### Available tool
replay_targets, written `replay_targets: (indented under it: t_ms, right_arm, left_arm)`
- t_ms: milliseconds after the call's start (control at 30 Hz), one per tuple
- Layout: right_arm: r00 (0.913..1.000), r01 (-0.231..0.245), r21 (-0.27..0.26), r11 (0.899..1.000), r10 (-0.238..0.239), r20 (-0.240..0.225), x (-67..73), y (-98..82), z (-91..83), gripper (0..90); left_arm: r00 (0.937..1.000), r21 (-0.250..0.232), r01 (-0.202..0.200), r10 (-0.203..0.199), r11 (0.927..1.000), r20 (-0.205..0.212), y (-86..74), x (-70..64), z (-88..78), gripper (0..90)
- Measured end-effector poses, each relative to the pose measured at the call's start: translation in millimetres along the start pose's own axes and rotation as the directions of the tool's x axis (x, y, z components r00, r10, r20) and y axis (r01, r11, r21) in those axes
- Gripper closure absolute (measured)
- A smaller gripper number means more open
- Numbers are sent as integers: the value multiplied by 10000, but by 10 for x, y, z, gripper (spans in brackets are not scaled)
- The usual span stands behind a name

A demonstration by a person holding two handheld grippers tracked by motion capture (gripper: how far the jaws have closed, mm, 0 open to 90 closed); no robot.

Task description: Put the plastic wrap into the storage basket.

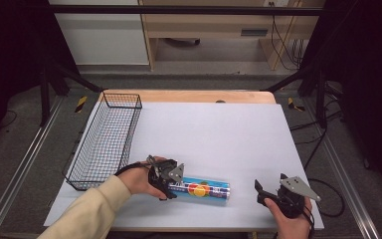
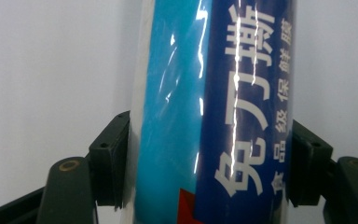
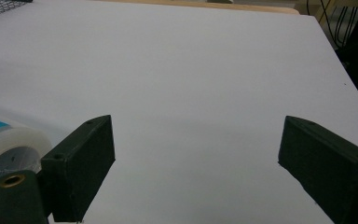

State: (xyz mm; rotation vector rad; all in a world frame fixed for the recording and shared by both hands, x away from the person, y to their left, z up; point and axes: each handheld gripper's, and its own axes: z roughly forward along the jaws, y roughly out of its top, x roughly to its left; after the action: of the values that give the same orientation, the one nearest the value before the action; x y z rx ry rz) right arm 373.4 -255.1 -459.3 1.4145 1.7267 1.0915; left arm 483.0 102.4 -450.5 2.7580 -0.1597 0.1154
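Left claw (image 1: 171, 186): squeezing one end of the roll of wrap (image 1: 202, 189).
Roll of wrap: lying flat near the front of the white tabletop (image 1: 219, 134).
Right claw (image 1: 267, 191): sitting wide apart, holding nothing.
Wire basket (image 1: 104, 141): standing at the tabletop's left side.

We see a roll of cling film (image 1: 201, 189) lying on its side near the front edge of the white table (image 1: 219, 134). Its glossy wrapper is light blue and dark blue with white Chinese characters and a red patch.
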Motion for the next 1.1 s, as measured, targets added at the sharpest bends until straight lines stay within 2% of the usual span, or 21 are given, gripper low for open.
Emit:
replay_targets:
  t_ms: [400,567,900,1100]
  right_arm:
    - [10000,-23,-15,10000,23,-5,-7,-1,1,112]
    - [10000,-10,42,10000,10,-71,0,-3,11,109]
    - [9999,-52,65,10000,53,-101,-5,-4,11,111]
    - [10000,-50,21,10000,50,-57,-7,-3,5,112]
  left_arm:
    - [9999,36,68,-69,10000,113,9,-22,-16,310]
    - [9998,-82,209,-208,9997,34,5,-49,-13,311]
    - [9998,-105,198,-199,9997,-42,33,-89,-39,315]
    - [9991,-521,356,-366,9980,-194,49,-134,-97,315]
